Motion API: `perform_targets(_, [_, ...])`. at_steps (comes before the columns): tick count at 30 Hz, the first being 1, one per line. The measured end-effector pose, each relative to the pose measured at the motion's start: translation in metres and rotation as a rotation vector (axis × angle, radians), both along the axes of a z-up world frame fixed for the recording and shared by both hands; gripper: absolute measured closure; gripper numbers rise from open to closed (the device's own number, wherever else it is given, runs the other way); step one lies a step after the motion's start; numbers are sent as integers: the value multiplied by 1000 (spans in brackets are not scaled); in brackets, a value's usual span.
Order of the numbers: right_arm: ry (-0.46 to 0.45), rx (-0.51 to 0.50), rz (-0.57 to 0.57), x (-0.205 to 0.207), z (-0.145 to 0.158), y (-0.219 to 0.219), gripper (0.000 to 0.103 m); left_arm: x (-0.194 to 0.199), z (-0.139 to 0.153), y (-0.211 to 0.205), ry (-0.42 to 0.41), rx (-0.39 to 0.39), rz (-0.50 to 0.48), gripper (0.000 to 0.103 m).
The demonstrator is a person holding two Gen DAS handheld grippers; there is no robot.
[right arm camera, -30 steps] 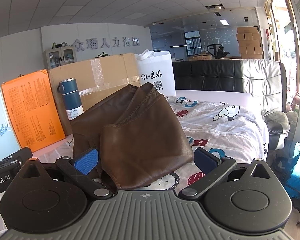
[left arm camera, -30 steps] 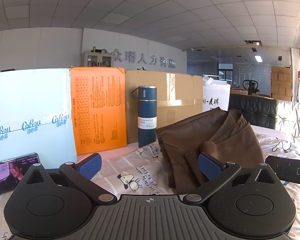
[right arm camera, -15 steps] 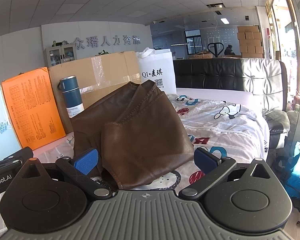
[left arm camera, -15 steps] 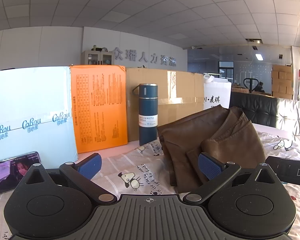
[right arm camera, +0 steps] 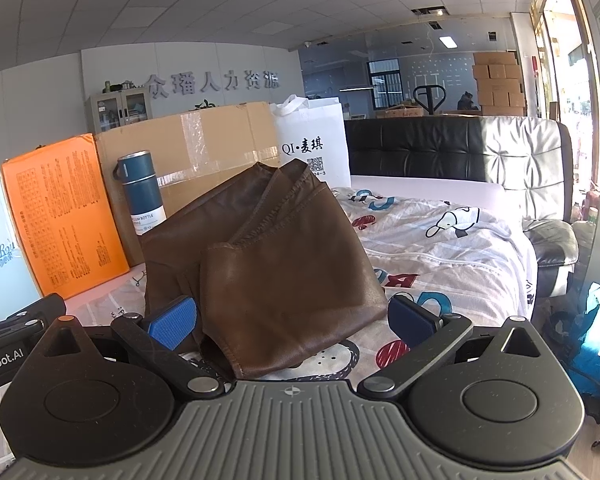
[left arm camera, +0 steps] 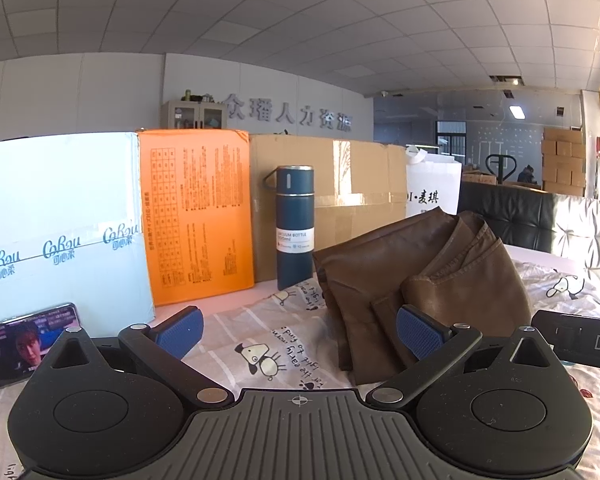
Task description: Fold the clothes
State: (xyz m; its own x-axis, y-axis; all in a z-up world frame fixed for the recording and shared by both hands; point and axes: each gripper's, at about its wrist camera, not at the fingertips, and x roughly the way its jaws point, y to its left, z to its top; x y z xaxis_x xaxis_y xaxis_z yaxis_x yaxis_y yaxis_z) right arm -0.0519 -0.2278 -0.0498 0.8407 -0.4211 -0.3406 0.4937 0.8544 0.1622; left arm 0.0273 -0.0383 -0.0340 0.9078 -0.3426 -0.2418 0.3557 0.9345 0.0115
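**Brown garment folded on the bed, both claws empty**

On the bed's cartoon-printed quilt [right arm camera: 452, 248] lies the brown leather-look garment [right arm camera: 284, 264], already doubled into a thick, uneven stack with a stitched hem showing along its upper layer. Taking that garment as the landmark: the dark blue steel vacuum bottle [left arm camera: 294, 226] stands upright just behind its left corner, the tall orange carton [left arm camera: 196, 216] and plain brown cardboard box [left arm camera: 364, 188] stand behind it, and the white paper shopping bag [right arm camera: 316, 144] rises behind its far end.

Left claw [left arm camera: 299, 330] hovers just left of the garment's near edge, fingers spread wide and holding nothing. Right claw [right arm camera: 294, 322] sits directly before the garment's near fold, likewise spread and empty, the fold lying between its blue pads [right arm camera: 172, 322].

Risk, as I judge it: the material looks stiff and slick, so a pinch on only the top layer could let the lower layers slide and undo the stack. A sweep toward the rear could also topple the bottle.
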Motion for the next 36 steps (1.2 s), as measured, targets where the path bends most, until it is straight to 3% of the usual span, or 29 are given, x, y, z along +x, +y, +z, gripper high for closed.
perform_targets(36, [16, 0, 6, 5, -5, 1, 0, 6, -8, -1, 31, 23, -8, 0])
